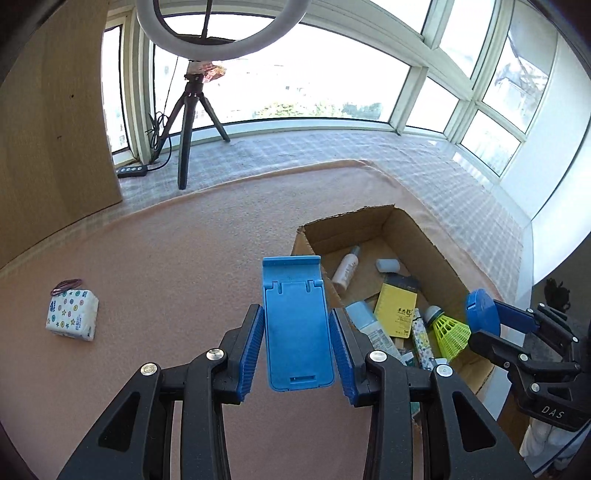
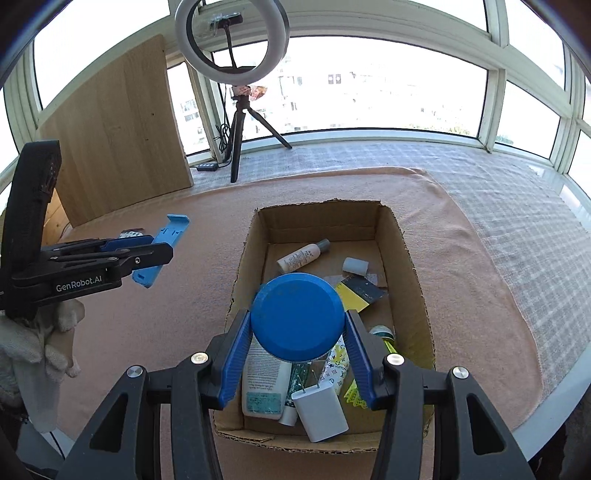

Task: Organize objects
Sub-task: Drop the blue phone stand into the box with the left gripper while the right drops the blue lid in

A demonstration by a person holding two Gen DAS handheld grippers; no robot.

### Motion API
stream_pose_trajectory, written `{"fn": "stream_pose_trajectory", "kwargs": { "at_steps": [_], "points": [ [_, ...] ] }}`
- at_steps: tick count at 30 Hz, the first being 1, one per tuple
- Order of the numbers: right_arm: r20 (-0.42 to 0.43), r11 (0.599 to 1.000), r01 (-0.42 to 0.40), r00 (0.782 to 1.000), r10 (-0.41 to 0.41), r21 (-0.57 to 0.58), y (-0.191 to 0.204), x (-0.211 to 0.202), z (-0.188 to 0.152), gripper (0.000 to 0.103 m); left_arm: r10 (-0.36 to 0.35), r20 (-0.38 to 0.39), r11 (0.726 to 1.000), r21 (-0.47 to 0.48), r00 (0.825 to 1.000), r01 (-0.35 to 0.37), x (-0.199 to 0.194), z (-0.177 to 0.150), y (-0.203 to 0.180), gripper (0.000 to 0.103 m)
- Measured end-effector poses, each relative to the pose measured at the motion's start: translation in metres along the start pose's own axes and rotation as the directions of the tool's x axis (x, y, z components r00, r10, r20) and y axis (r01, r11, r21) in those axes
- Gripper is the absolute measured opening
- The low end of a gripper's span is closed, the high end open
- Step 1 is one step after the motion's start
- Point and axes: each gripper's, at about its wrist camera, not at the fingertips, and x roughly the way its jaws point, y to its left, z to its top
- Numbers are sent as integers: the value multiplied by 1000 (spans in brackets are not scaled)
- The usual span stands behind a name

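My left claw [image 1: 297,343] is clamped on a light blue phone stand [image 1: 297,325], pads pressed on its two long edges, held above the pink cloth [image 1: 166,295]. My right claw [image 2: 297,332] grips a round dark blue lid [image 2: 296,316] by its rim, hanging over the near half of the cardboard box [image 2: 413,280]. In the box, at twelve o'clock from the lid, lies a white bottle [image 2: 303,255]; at two o'clock a yellow and black packet [image 2: 360,293], its print too small to read; at six o'clock a white charger plug [image 2: 321,413]. The left tool reads "GenRobot.AI", the right one "DAS". At nine o'clock from the stand sits a patterned tissue pack [image 1: 72,314]. At eleven o'clock stands a ring light [image 1: 221,33].
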Motion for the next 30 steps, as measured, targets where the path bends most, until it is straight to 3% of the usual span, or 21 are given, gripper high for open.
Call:
{"fn": "stream_pose_trajectory", "kwargs": {
  "at_steps": [12,28,29,30],
  "points": [
    [-16,999,20,1000,-20,28,-28,-3,-12,46,-26,-30,996,89,999,29,48,34,-61,39],
    [-51,999,-17,999,20,46,-40,6,-15,47,-40,-77,988,144,996,51,88,50,-99,40],
    [-47,998,-29,998,32,48,-40,6,-15,50,-46,-84,988,145,995,57,90,50,-100,46],
    [-49,998,-41,998,43,47,-40,6,-15,61,-41,-87,988,144,995,53,91,50,-101,63]
  ]
}}
